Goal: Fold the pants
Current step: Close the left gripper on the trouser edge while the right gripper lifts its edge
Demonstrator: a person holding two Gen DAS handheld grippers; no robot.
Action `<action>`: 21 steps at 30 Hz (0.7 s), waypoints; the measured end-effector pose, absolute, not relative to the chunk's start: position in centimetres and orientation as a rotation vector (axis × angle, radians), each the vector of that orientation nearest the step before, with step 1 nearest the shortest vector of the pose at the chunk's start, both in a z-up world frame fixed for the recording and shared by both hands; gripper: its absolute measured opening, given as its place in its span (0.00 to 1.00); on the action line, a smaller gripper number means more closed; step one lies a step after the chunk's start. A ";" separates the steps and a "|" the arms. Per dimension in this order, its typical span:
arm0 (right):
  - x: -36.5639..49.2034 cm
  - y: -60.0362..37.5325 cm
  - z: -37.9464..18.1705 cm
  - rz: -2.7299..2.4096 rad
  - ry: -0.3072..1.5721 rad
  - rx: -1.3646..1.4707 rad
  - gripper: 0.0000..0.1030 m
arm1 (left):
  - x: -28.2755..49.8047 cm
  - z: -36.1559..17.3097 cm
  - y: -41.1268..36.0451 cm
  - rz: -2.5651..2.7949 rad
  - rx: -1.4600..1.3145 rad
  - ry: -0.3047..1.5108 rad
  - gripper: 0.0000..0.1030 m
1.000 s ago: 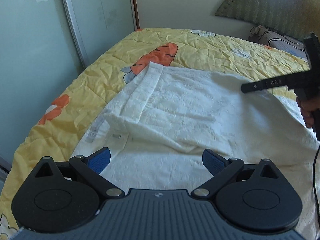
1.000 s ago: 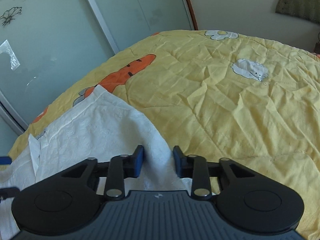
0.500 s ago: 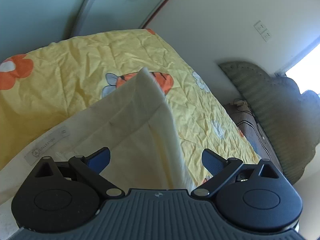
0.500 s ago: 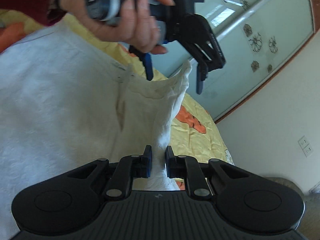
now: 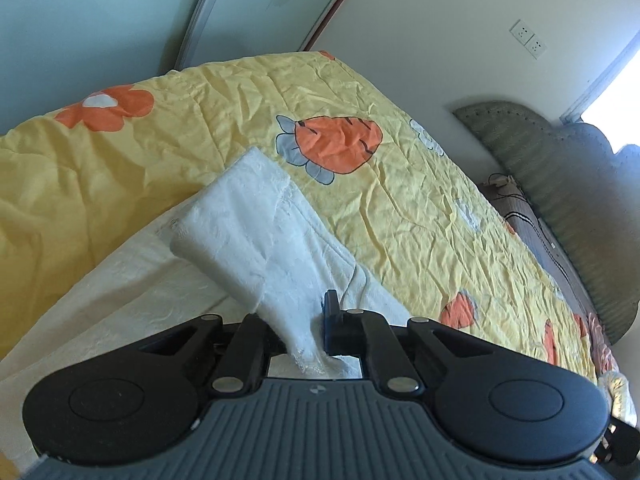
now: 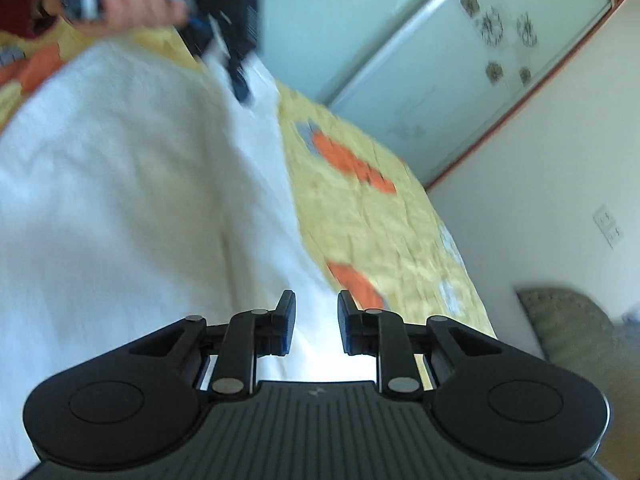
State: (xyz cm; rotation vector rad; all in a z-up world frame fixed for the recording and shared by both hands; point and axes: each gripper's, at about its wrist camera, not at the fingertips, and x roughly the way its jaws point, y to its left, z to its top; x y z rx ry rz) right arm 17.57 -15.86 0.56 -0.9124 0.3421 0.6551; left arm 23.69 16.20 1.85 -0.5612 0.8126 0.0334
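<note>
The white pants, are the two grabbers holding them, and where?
The left gripper is pinched shut on a bunched edge of the white pants. The right gripper has just opened; cloth shows between its fingers, but whether it's gripped cannot be told.

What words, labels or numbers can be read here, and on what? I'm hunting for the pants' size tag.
None can be read.
pants: no tag or label shows in either view.
left claw body: only a small round mark, no letters.
right claw body: only a small mark, blurred.
wall sockets: no text visible.
</note>
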 end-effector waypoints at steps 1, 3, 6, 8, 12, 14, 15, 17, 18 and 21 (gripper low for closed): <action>18.2 -17.0 0.6 0.626 0.357 -0.939 0.21 | 23.2 1.8 16.0 0.034 -0.543 0.810 0.07; 19.6 -18.2 0.5 0.600 0.400 -0.963 0.21 | 22.2 1.9 15.5 0.031 -0.512 0.798 0.07; 21.5 -19.3 -1.1 0.620 0.500 -0.980 0.23 | 20.9 2.0 15.0 0.029 -0.473 0.774 0.07; 22.1 -19.0 -2.9 0.629 0.537 -1.069 0.27 | 20.7 2.0 15.1 0.030 -0.479 0.780 0.07; 20.7 -19.1 -4.9 0.577 0.489 -1.215 0.28 | 20.9 1.9 15.6 0.033 -0.504 0.795 0.07; 19.5 -19.6 -4.2 0.552 0.480 -1.214 0.46 | 21.0 2.0 15.6 0.036 -0.504 0.799 0.07; 19.0 -20.0 -4.0 0.545 0.461 -1.207 0.52 | 21.0 2.0 15.5 0.038 -0.497 0.798 0.07; 18.0 -21.0 -3.5 0.534 0.441 -1.198 0.61 | 20.9 2.0 15.5 0.042 -0.487 0.798 0.07; 18.0 -21.4 -3.6 0.529 0.458 -1.195 0.61 | 20.8 1.9 15.4 0.047 -0.486 0.799 0.07; 18.3 -22.1 -4.7 0.478 0.458 -1.224 0.60 | 20.8 1.7 15.2 0.060 -0.487 0.803 0.07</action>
